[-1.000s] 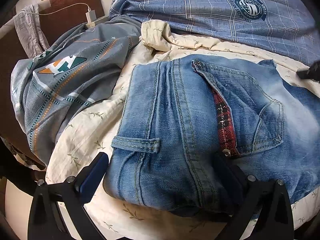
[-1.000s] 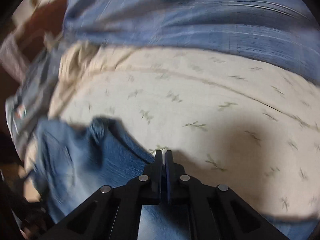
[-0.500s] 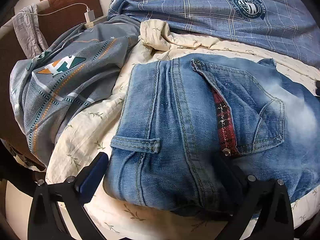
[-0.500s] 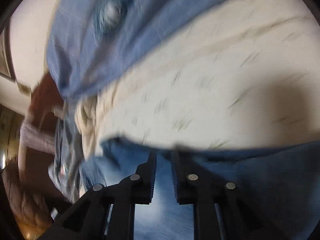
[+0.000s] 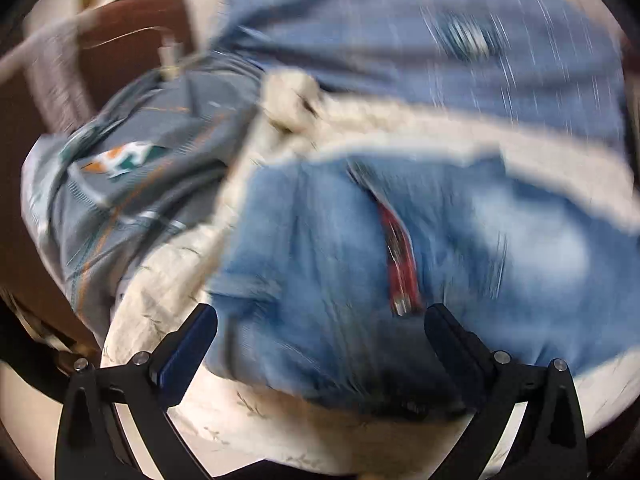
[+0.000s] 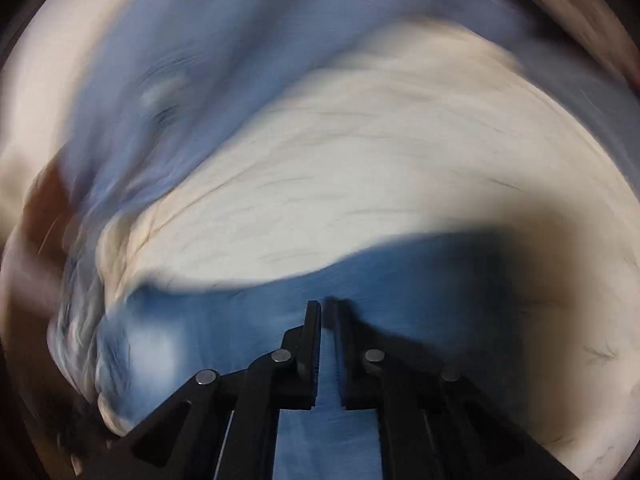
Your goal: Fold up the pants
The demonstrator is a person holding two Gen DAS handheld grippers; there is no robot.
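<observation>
- The jeans [image 5: 320, 264] lie folded into a compact block on the cream sheet [image 5: 248, 412], waistband end nearest the left gripper.
- Left wrist view: the denim is washed blue with a paler faded patch; a red lining strip [image 5: 400, 264] shows along the pocket edge. Motion blur hides the stitching.
- The left gripper [image 5: 320, 320] is spread wide, one finger on each side of the near end of the jeans. Neither pad presses the cloth.
- Right wrist view: only a plain stretch of blue denim [image 6: 248, 320] shows, under the right gripper [image 6: 329, 304]. The pocket and lining are visible in the left view only.
- The right gripper has just closed; its fingers stand nearly together with a thin gap. Blur prevents telling whether cloth is pinched at the tips.
- Around the jeans: a grey garment with a teal-and-orange logo [image 5: 132, 168] lies to the left, and a blue checked pillow [image 5: 420, 52] lies behind.
- The sheet is wrinkled and sprig-printed.
</observation>
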